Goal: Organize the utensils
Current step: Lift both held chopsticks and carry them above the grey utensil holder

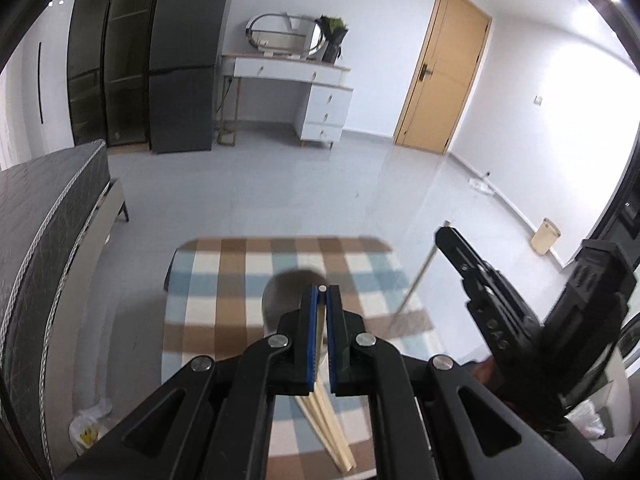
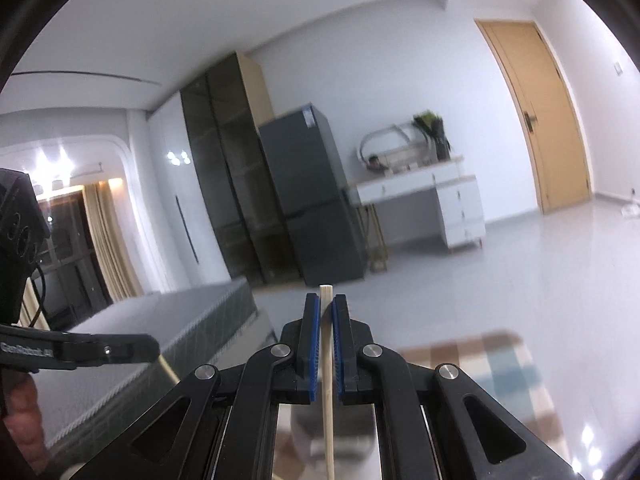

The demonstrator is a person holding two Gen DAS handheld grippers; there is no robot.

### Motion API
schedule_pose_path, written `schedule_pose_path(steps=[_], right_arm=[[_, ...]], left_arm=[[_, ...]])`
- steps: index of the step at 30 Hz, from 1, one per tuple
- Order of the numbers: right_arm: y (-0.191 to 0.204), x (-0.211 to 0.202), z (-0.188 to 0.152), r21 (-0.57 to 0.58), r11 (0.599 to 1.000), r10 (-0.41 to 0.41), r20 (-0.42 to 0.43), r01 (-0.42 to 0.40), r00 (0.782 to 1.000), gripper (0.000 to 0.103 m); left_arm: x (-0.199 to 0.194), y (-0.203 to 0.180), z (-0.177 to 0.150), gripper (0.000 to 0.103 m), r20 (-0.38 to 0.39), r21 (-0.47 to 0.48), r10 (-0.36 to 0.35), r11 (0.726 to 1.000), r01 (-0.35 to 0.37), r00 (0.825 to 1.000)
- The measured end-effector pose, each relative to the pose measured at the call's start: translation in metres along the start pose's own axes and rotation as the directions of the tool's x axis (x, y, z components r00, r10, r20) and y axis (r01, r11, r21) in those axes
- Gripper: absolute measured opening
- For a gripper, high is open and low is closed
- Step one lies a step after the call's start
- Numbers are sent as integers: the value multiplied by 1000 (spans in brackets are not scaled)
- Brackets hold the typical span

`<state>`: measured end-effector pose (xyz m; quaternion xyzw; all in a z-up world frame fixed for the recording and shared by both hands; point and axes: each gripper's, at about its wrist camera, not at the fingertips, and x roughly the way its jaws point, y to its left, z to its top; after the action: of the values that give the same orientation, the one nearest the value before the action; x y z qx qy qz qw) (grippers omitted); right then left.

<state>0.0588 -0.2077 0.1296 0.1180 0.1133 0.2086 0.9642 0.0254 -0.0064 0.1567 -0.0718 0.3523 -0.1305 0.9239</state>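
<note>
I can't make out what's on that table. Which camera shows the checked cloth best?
The left wrist view: the checked cloth fills its lower middle, brown, blue and white squares showing, with loose chopsticks lying on it. The right wrist view catches only a blurred corner low on the right.

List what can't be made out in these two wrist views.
- Left wrist view: what the left gripper pinches; only a small pale tip shows between the blue pads.
- Left wrist view: the grey cup on the checked cloth is blurred and half covered by the gripper.
- Right wrist view: the lower end of the chopstick in the right gripper runs off the bottom edge.
- Right wrist view: the cloth is a blur.
</note>
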Motion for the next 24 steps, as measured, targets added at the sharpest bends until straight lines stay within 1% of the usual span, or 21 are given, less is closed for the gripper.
schedule_pose_path(steps=[1, 4, 8, 10, 12, 16, 19, 20, 22, 24], right_arm=[[2, 8, 9, -11, 1000, 7, 24, -6, 1000, 6], [6, 34, 23, -37, 999, 22, 52, -20, 998, 6], [7, 65, 26, -42, 998, 38, 59, -35, 998, 6], [6, 80, 22, -40, 998, 41, 49, -39, 998, 6], [3, 95, 13, -38, 999, 40, 38, -39, 998, 6], [-7, 117, -7, -28, 999, 33, 5, -33, 999, 6], [-17, 127, -22, -19, 999, 33, -16, -34, 999, 6], [-20, 128, -26, -17, 999, 39, -18, -39, 999, 6], [-24, 131, -32, -8, 998, 56, -29, -56, 998, 6], [-25, 131, -38, -16, 998, 60, -41, -61, 997, 6]], left_arm=[[2, 1, 8, 0, 10, 5, 6, 1000, -6, 1000], [12, 6, 26, 0, 28, 12, 17, 1000, -17, 999], [30, 16, 41, 0, 31, 0, 18, 1000, -18, 999], [44, 23, 48, 0, 28, -2, 20, 1000, -20, 999], [50, 27, 49, 0, 26, 0, 22, 1000, -22, 999], [75, 34, 49, 0, 12, -2, 28, 1000, -28, 1000], [94, 35, 41, 0, 10, 15, 47, 999, -47, 999], [98, 35, 38, 0, -1, 19, 42, 999, -42, 999], [103, 35, 31, 0, -18, 21, 56, 998, -56, 998], [106, 36, 26, 0, -25, 24, 48, 999, -47, 999]])
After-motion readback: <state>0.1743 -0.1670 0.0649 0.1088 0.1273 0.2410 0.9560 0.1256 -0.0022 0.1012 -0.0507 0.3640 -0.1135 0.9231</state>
